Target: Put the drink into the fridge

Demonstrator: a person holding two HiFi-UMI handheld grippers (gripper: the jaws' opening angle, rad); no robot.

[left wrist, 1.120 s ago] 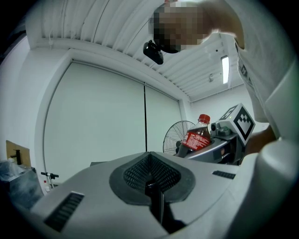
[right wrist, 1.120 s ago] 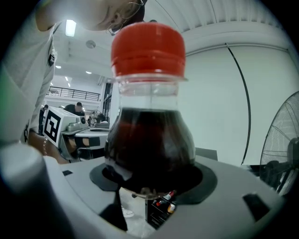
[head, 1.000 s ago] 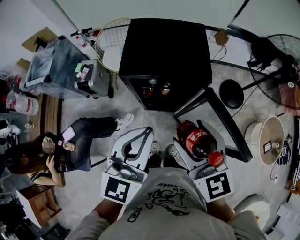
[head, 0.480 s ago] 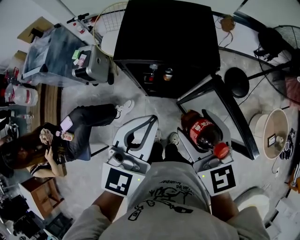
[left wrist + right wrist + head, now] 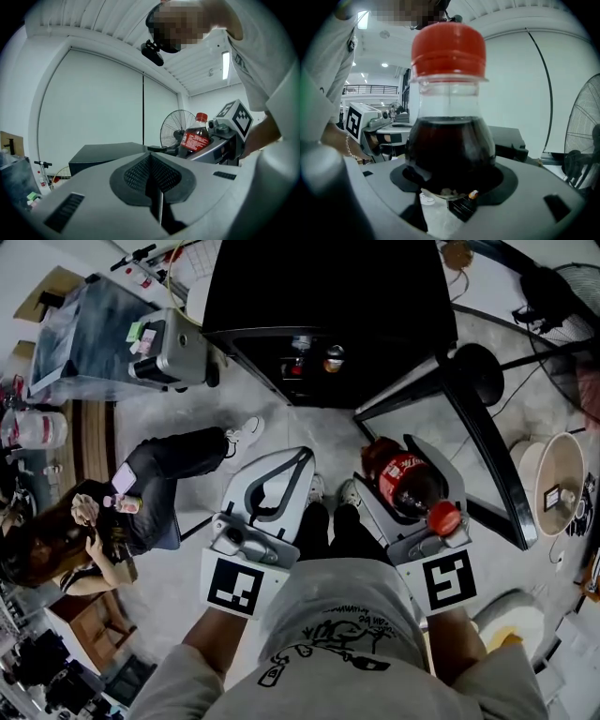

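Note:
The drink is a cola bottle (image 5: 405, 482) with a red cap (image 5: 442, 518) and red label. It lies between the jaws of my right gripper (image 5: 389, 460), which is shut on it; in the right gripper view the dark bottle (image 5: 450, 140) fills the middle above the gripper (image 5: 450, 183). My left gripper (image 5: 298, 457) is beside it, shut and empty, its pads meeting at a seam (image 5: 152, 173). Just ahead stands the black fridge (image 5: 328, 287). Its door (image 5: 469, 437) is swung open to the right, and bottles (image 5: 330, 358) show on a shelf inside.
A person sits at the left (image 5: 141, 493) with legs stretched toward my feet. A grey cart (image 5: 94, 334) and a silver appliance (image 5: 178, 352) stand left of the fridge. A fan base (image 5: 473, 371) and a round white stand (image 5: 562, 498) are to the right of the door.
The fridge has come closer and larger in the head view as I stepped toward it. Both grippers keep their places, and the bottle stays in the right one.

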